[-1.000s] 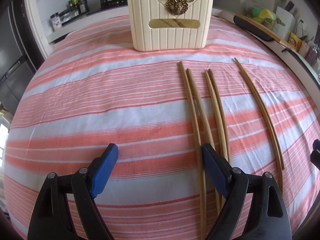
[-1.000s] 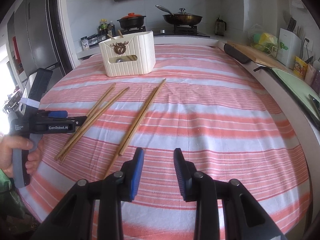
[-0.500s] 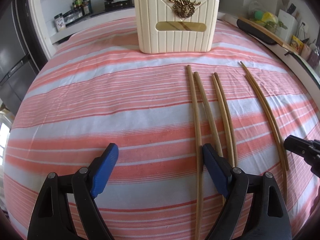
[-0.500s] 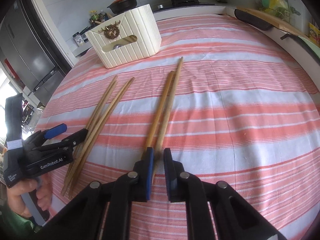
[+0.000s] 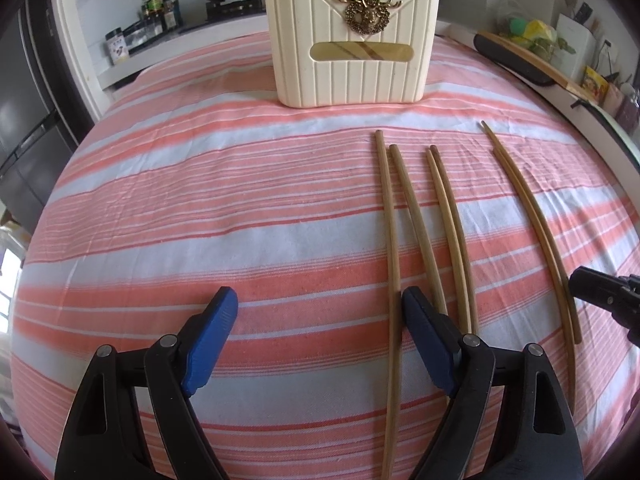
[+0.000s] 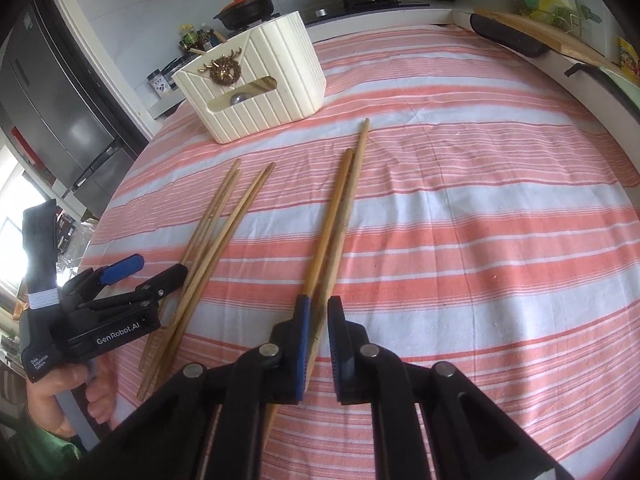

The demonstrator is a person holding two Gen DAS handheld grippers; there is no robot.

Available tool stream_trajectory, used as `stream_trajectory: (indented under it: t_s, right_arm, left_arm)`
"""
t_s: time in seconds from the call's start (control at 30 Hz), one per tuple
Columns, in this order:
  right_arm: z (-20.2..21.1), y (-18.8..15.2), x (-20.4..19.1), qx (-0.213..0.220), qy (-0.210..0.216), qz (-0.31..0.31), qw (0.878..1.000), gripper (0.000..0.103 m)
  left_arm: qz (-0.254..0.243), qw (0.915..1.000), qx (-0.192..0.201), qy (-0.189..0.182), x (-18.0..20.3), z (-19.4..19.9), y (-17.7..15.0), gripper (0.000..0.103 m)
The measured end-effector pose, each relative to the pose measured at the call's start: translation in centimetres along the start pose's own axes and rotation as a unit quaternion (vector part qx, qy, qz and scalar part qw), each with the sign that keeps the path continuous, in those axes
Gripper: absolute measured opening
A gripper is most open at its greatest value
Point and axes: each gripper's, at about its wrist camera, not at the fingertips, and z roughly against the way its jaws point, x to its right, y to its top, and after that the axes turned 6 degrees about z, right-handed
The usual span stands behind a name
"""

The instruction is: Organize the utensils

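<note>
Right gripper (image 6: 318,312) has dropped, fingers narrowed around chopstick pair (image 6: 338,216).

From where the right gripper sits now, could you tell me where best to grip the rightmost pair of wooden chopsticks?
Grip the rightmost pair of wooden chopsticks near their close ends, from above, fingers straddling both. They lie flat, side by side, pointing toward the cream ribbed holder; the right gripper already brackets them.

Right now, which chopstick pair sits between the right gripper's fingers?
The rightmost pair, lying apart from the other four chopsticks. The right gripper straddles its near end; the others lie by the open left gripper.
</note>
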Motion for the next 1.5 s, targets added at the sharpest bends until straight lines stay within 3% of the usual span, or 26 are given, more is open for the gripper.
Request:
stream_trajectory:
  t_s: [0.2, 0.27, 0.33, 0.4, 0.43, 0.63, 0.87, 0.97, 1.0, 1.07, 1.1, 1.13, 1.17, 1.27, 1.5]
  right_arm:
    - [-1.4, 0.6, -0.6, -0.015, -0.051, 0.025, 0.998, 0.007]
    - [-1.7, 1.1, -1.0, -0.013, -0.075, 0.048, 0.996, 0.006]
    - [-1.8, 1.1, -1.3, -0.010, -0.088, 0.058, 0.994, 0.006]
    - [-1.5, 0.7, -1.4, -0.006, -0.097, 0.061, 0.993, 0.006]
    - [-1.3, 0.5, -1.4, -0.004, -0.103, 0.062, 0.993, 0.006]
    - [0.9, -1.8, -0.1, 0.000, -0.135, 0.065, 0.989, 0.006]
    - [4.3, -5.8, 1.6, -0.004, -0.172, 0.074, 0.982, 0.006]
    - [5.7, -7.4, 1.8, -0.001, -0.166, 0.073, 0.983, 0.006]
    - [5.9, -7.8, 1.6, -0.001, -0.166, 0.075, 0.983, 0.007]
    - [5.9, -8.0, 1.2, 0.000, -0.170, 0.084, 0.982, 0.015]
    - [5.9, -8.1, 1.2, 0.004, -0.170, 0.087, 0.982, 0.022]
    - [6.0, -8.1, 1.1, 0.010, -0.167, 0.087, 0.982, 0.043]
    - [6.1, -8.1, 1.1, 0.017, -0.160, 0.084, 0.983, 0.051]
    - [5.7, -7.6, 0.9, 0.017, -0.159, 0.087, 0.983, 0.051]
    - [4.1, -6.5, 0.9, 0.007, -0.157, 0.100, 0.982, 0.051]
  left_arm:
    - [0.002, 1.0000, -0.001, -0.002, 0.2, -0.5, 0.7, 0.081]
    - [-0.005, 0.9999, -0.003, -0.010, 0.6, -0.5, 1.1, 0.069]
    - [-0.020, 0.9997, -0.002, -0.017, 1.2, -0.3, 1.2, 0.036]
    - [-0.031, 0.9994, -0.001, -0.016, 1.7, -0.1, 1.1, 0.013]
    - [-0.032, 0.9994, 0.002, -0.013, 1.8, 0.0, 1.0, 0.008]
    - [0.013, 0.9999, 0.011, 0.001, 0.4, 0.9, -0.2, 0.004]
    - [0.096, 0.9953, 0.006, 0.013, -4.0, 4.4, -4.7, 0.005]
    - [0.111, 0.9937, 0.007, 0.010, -5.2, 5.8, -6.6, 0.006]
    - [0.117, 0.9931, 0.007, 0.004, -5.5, 6.1, -7.0, 0.012]
    - [0.126, 0.9919, 0.006, -0.011, -6.1, 6.6, -7.6, 0.042]
    - [0.129, 0.9916, 0.010, -0.014, -6.2, 6.7, -7.7, 0.063]
    - [0.129, 0.9914, 0.013, -0.011, -6.1, 6.7, -7.7, 0.070]
    - [0.127, 0.9917, 0.013, -0.007, -6.1, 6.6, -7.6, 0.070]
    - [0.109, 0.9940, 0.008, -0.002, -5.9, 6.2, -7.3, 0.071]
    - [0.068, 0.9971, 0.004, 0.033, -4.9, 4.9, -6.9, 0.086]
